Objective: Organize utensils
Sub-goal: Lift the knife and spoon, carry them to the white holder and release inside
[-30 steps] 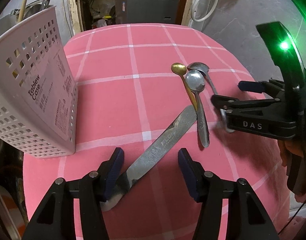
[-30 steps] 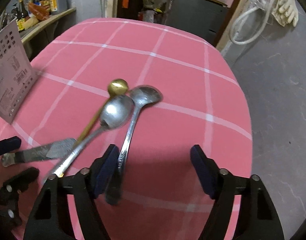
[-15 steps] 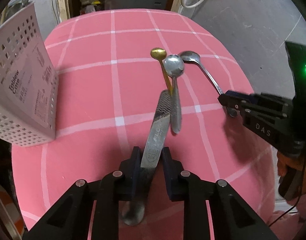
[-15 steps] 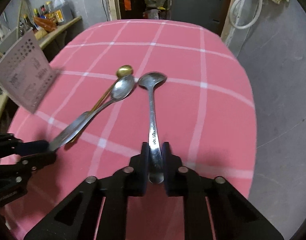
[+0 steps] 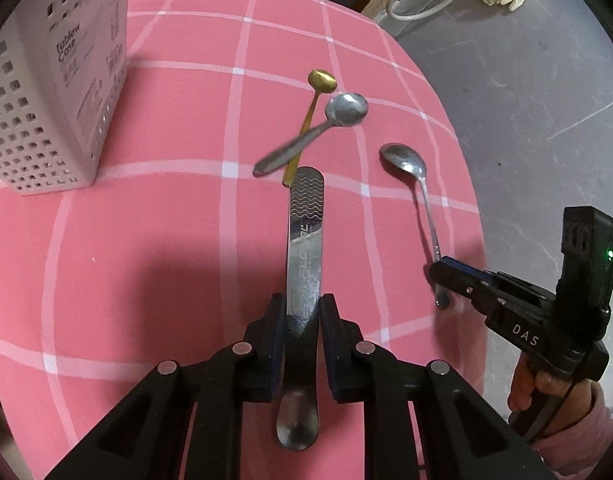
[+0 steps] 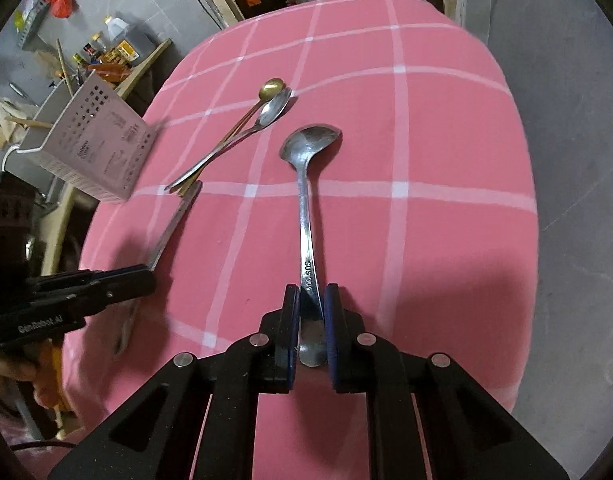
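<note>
Butter knife (image 5: 305,240) and steel spoon (image 6: 308,216): rigid, light, likely slippery; left claw (image 5: 302,320) closing on knife's handle, right claw (image 6: 311,312) opening slightly yet pinching spoon's handle.

Blurred in the left wrist view — grey steel spoon (image 5: 306,140) crossing thin gold spoon (image 5: 311,112); white perforated plastic caddy (image 5: 46,92) far left of the tool, cropped at the edge.
</note>
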`<state>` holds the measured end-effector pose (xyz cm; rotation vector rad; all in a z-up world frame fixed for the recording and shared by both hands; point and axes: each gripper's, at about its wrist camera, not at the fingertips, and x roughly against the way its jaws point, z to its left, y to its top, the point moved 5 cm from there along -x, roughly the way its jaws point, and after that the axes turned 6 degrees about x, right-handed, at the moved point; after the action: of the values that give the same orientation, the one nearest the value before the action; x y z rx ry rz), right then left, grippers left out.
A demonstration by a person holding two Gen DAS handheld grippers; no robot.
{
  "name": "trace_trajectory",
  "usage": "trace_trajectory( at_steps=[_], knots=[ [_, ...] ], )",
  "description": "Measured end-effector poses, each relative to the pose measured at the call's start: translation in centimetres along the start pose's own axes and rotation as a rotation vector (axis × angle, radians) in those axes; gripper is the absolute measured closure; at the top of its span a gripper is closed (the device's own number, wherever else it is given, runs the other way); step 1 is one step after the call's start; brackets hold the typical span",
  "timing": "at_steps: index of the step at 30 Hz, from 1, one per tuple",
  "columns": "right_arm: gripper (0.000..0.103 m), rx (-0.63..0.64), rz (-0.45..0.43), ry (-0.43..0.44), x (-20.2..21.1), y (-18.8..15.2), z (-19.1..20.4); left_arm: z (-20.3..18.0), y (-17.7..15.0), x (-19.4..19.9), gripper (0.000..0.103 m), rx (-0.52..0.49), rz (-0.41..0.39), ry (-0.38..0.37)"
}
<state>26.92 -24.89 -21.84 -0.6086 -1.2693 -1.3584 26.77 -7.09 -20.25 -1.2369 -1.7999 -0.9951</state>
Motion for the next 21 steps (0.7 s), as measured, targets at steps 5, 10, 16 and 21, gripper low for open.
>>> trace_trajectory(
  at_steps=[5, 10, 16, 21],
  knots=[
    [0.071, 0.033, -0.006, 0.042, -0.5, 1.0, 0.2, -0.7, 0.5, -1.1, 0.086, -0.022, 0.051, 0.014],
    [0.070, 0.051, -0.013, 0.092, -1.1, 3.5, -0.2, -1.1, 1.4, -1.8, 0.085, -0.036, 0.088, 0.006],
    [0.071, 0.026, 0.007, 0.197, -2.3, 5.6, -1.0, -0.7, 2.3, -2.3, 0.082, -0.013, 0.150, -0.094],
    [0.081, 0.026, 0.028, 0.256, -2.8, 6.5, -0.8, 0.2, 2.7, -2.7, 0.082, 0.035, 0.198, -0.188]
  ],
)
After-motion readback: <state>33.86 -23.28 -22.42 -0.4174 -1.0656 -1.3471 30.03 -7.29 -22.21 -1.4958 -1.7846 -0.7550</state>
